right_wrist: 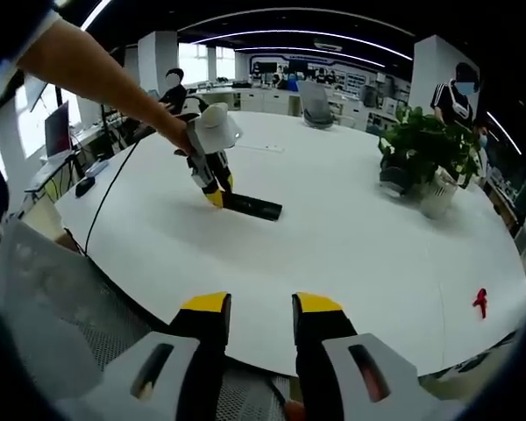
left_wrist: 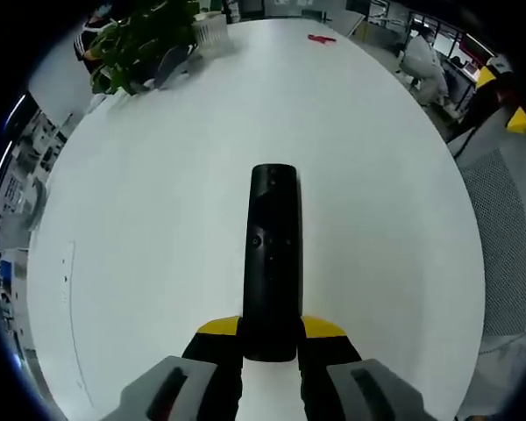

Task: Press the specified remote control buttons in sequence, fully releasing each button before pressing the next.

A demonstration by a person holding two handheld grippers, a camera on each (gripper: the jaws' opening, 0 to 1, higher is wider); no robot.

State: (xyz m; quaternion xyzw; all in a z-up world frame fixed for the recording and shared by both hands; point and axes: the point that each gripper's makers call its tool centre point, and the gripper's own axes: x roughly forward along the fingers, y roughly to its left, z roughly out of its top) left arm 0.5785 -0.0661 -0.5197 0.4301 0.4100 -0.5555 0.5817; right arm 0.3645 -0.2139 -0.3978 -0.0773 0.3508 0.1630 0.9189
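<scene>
A black remote control [left_wrist: 272, 254] lies lengthwise on the white table [left_wrist: 158, 202], its near end clamped between the yellow tips of my left gripper [left_wrist: 272, 331]. Small buttons show near the remote's middle. From the right gripper view, the same remote [right_wrist: 252, 207] lies flat on the table, and the left gripper [right_wrist: 214, 195] grips its left end, held by a person's arm [right_wrist: 96, 74]. My right gripper [right_wrist: 261, 317] hangs open at the table's near edge, far from the remote, with nothing between its fingers.
A potted plant [right_wrist: 425, 153] in a white pot stands at the table's right side, seen also as the plant [left_wrist: 140, 39]. A small red object [right_wrist: 480, 301] lies near the table edge. A mesh chair [right_wrist: 44, 307] is below my right gripper. People stand in the background.
</scene>
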